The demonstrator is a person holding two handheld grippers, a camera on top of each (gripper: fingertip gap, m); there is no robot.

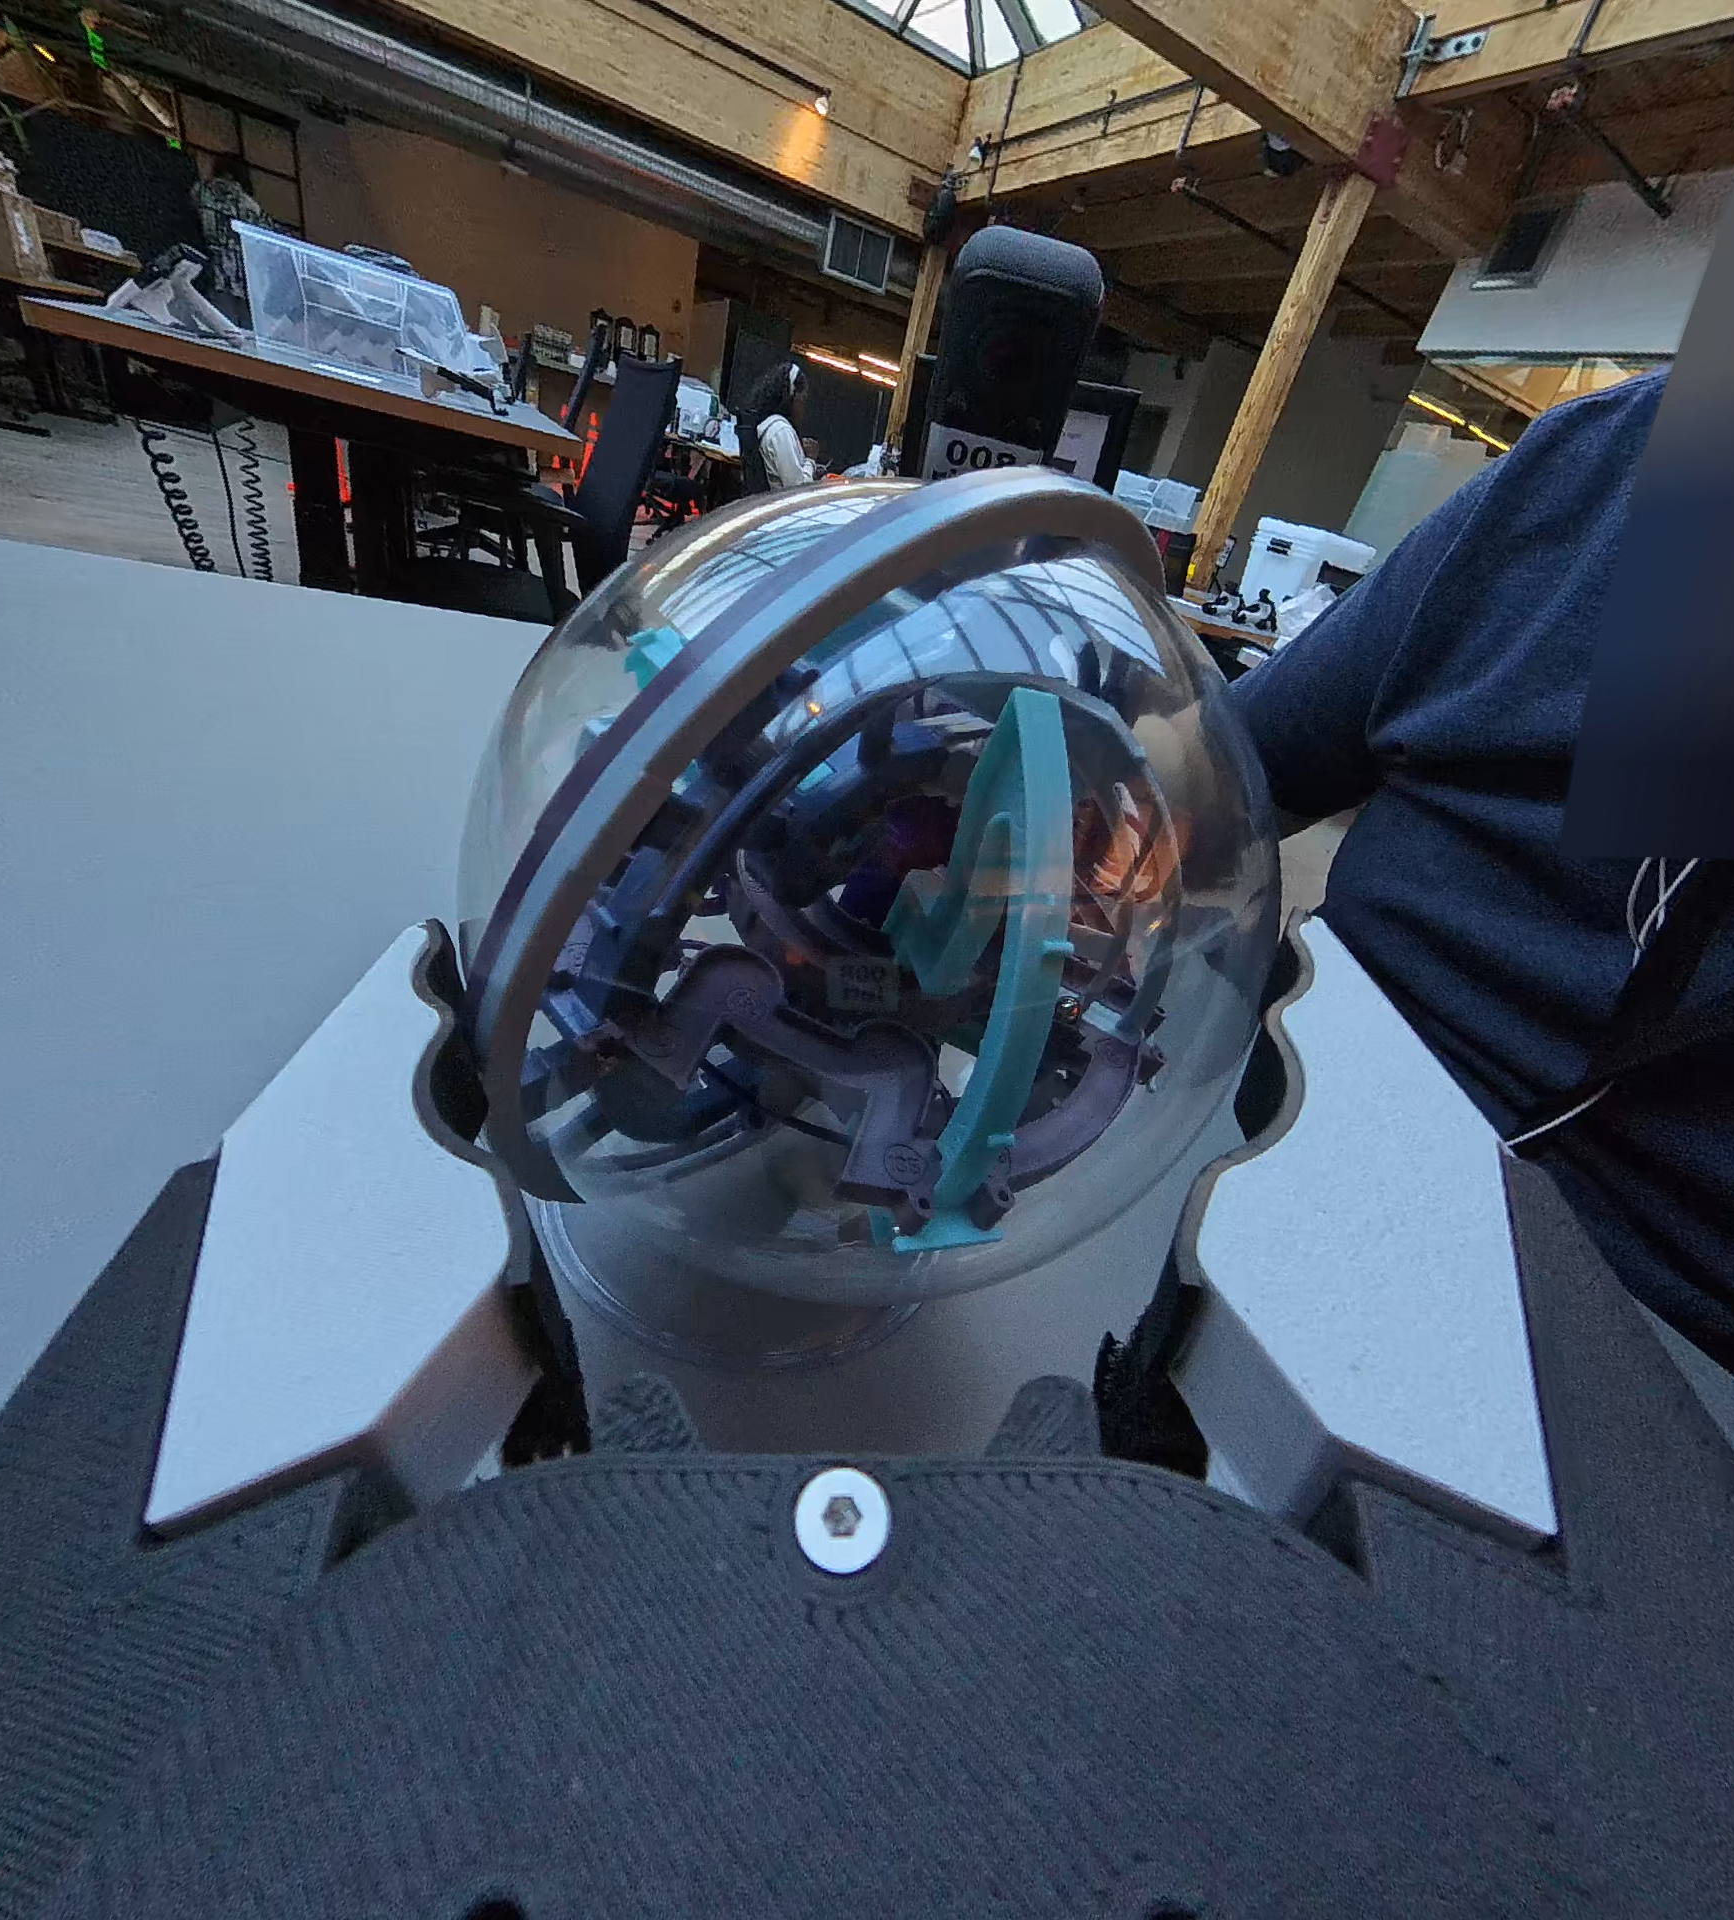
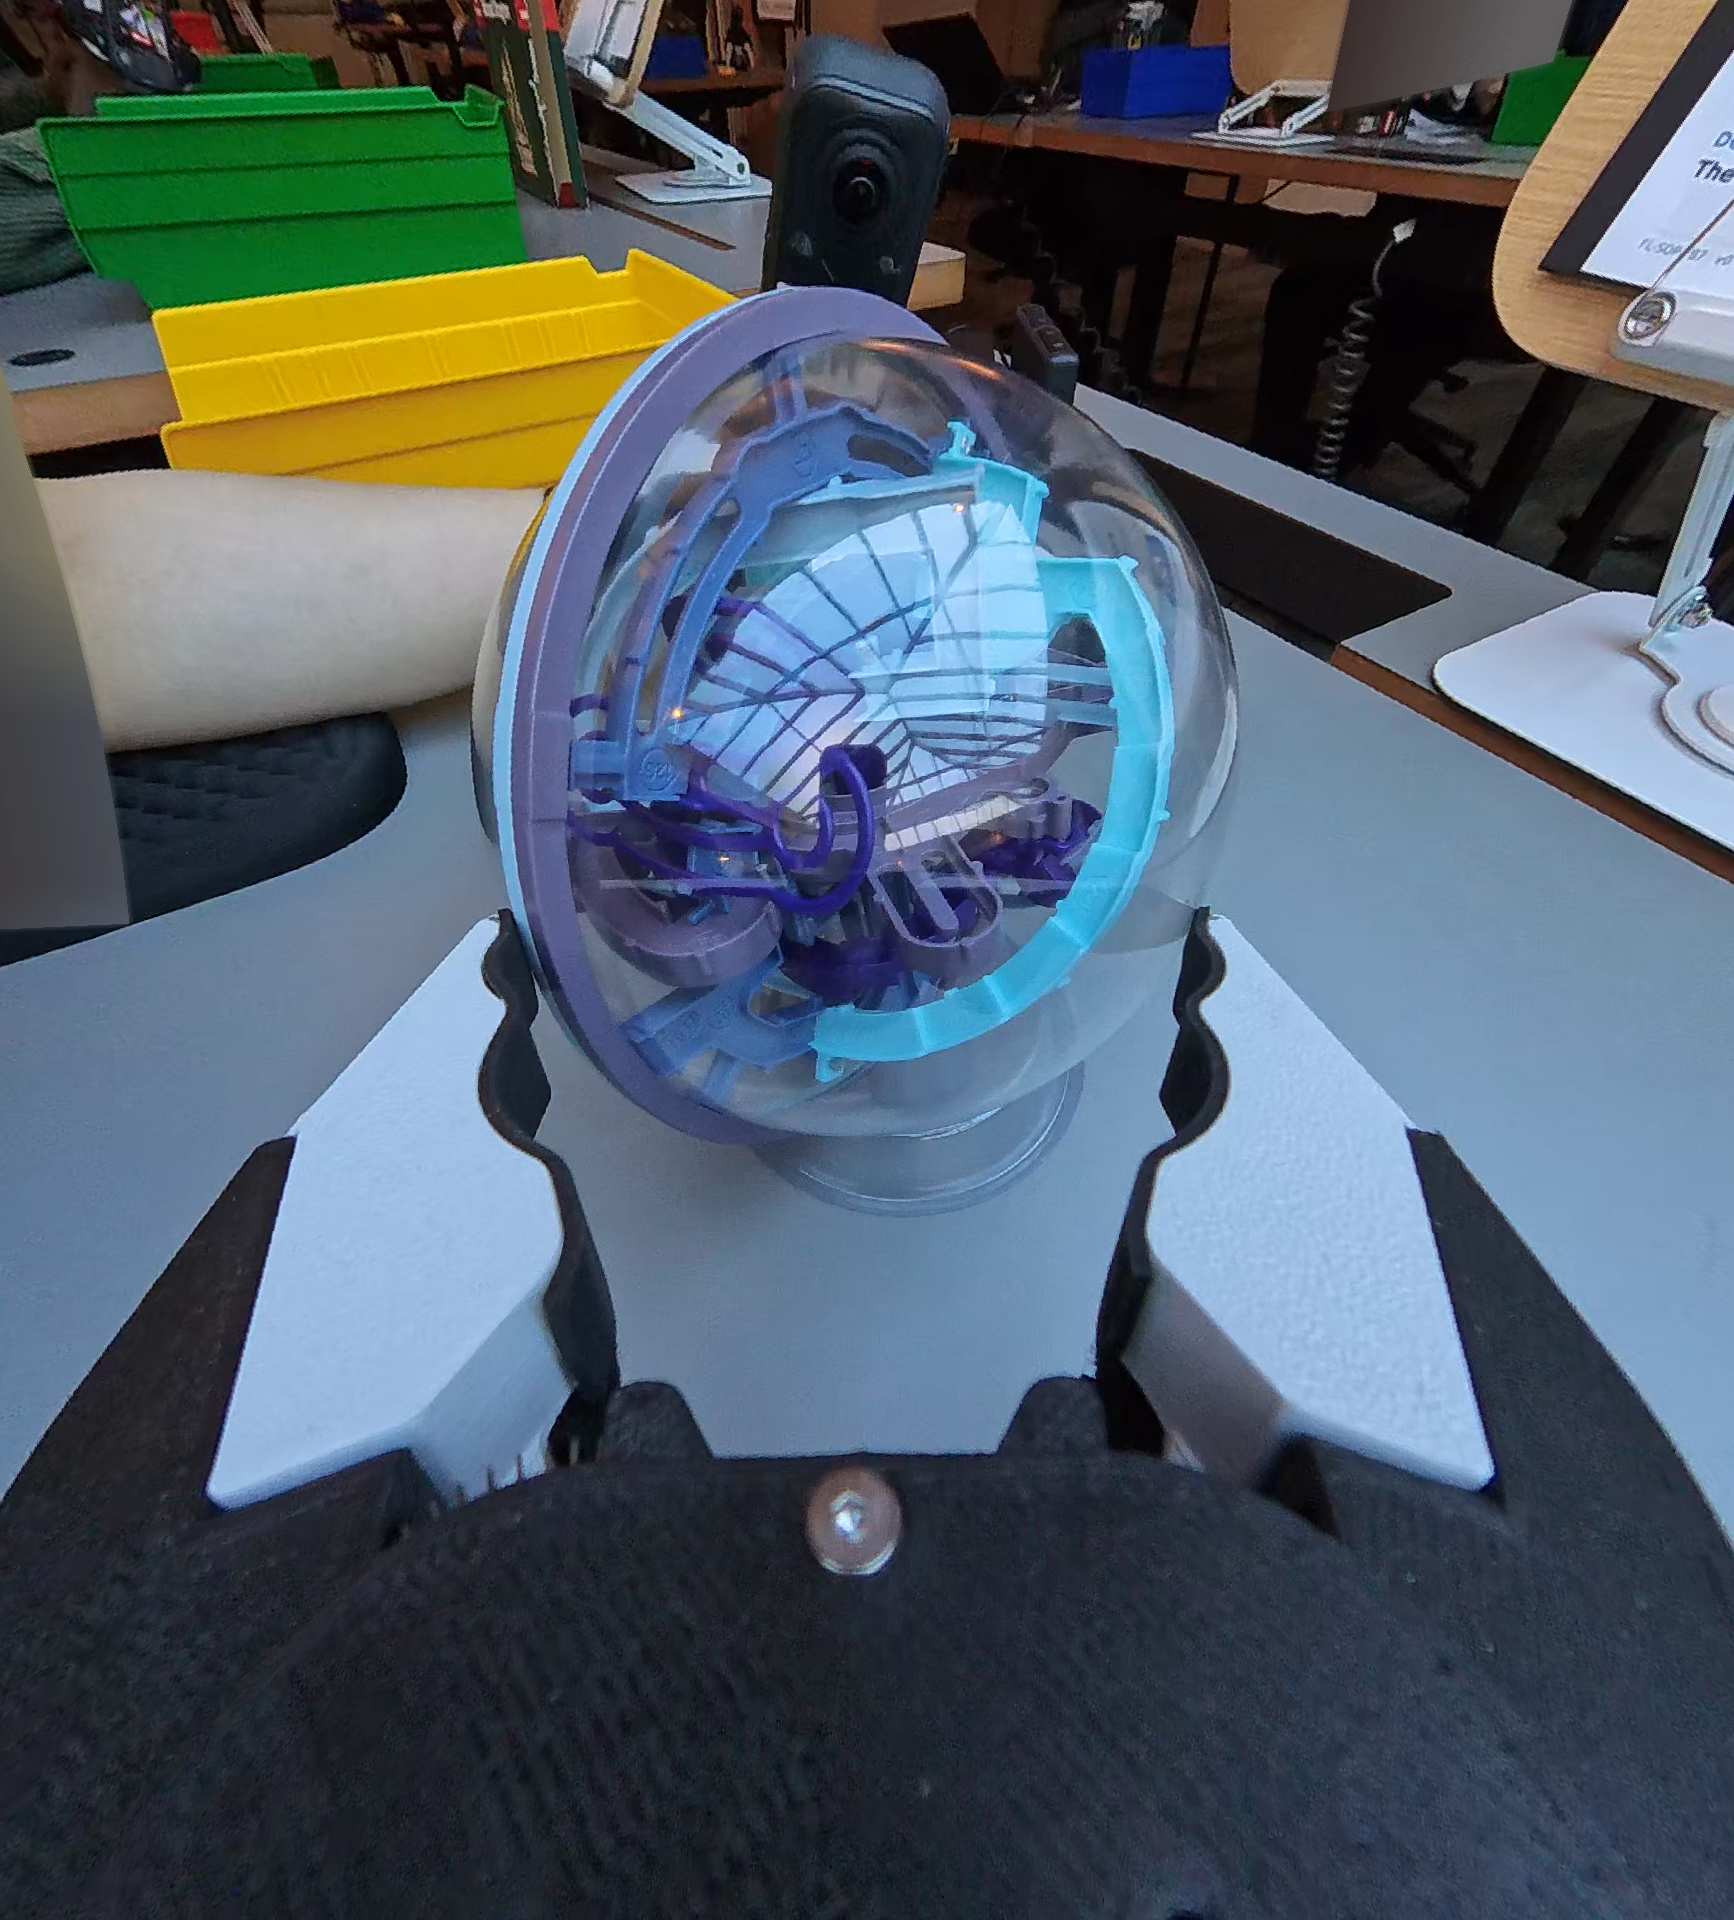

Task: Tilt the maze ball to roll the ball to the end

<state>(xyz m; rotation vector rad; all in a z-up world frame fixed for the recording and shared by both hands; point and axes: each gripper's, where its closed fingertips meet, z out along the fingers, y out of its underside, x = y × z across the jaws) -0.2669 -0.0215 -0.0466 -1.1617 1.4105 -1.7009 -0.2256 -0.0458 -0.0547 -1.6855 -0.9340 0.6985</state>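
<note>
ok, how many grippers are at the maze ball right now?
2. The left gripper flanks the maze ball from one side, the right gripper from the opposite side. Whether either actually touches it is unclear.

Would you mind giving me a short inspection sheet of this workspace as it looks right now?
Surface: grey table, bare around the job.
Job's things: clear maze ball sits tilted on its clear stand; small steel ball on a track inside.
Clutter: yellow bins, green bins, document stand.
Grippers: left hand-held gripper open, fingers flanking the ball; right hand-held gripper open, likewise.
Cables: coiled cords at another desk.
Surroundings: workshop, timber beams, a seated person.
</note>
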